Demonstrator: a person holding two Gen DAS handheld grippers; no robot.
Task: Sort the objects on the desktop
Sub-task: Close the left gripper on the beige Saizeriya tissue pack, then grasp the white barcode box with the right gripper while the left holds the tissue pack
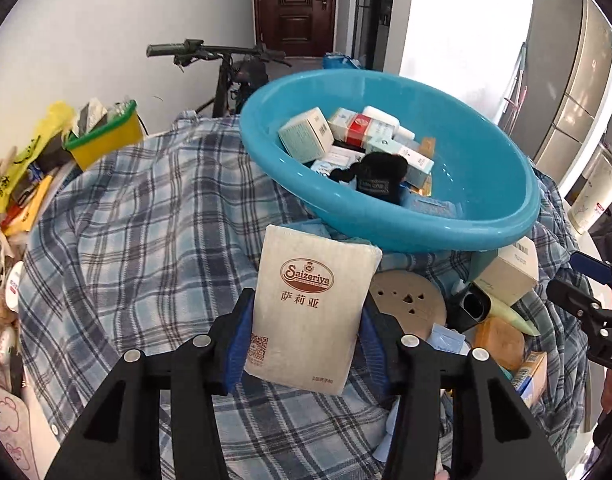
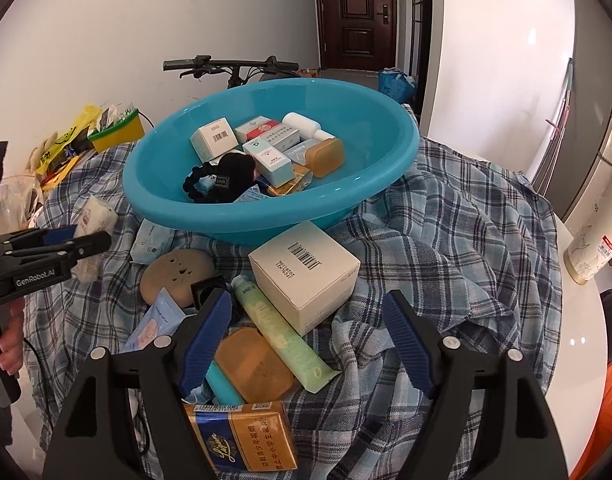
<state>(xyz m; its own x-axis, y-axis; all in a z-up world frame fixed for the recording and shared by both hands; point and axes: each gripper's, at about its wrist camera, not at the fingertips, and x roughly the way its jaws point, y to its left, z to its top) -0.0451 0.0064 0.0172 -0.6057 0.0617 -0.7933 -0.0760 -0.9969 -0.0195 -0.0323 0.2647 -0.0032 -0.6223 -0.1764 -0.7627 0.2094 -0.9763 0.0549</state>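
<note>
My left gripper (image 1: 308,300) is shut on a beige Saizeriya tissue pack (image 1: 318,264), held upright above the plaid cloth in front of the blue basin (image 1: 486,216). The basin holds several small boxes, a bottle and a black hair tie. In the right wrist view the left gripper (image 2: 85,240) shows at the left edge with that pack (image 2: 93,216). My right gripper (image 2: 306,298) stands open over a pile: a white barcode box (image 2: 306,264), a green tube (image 2: 281,332), an orange case (image 2: 253,364) and a cigarette pack (image 2: 241,436). Nothing touches its pads.
A plaid cloth (image 2: 446,240) covers the round white table (image 2: 578,340). A brown disc (image 2: 173,272) and a light-blue packet (image 2: 153,324) lie left of the pile. A yellow basket (image 1: 105,140) and bags crowd the far left. A tall white cup (image 2: 594,240) stands right.
</note>
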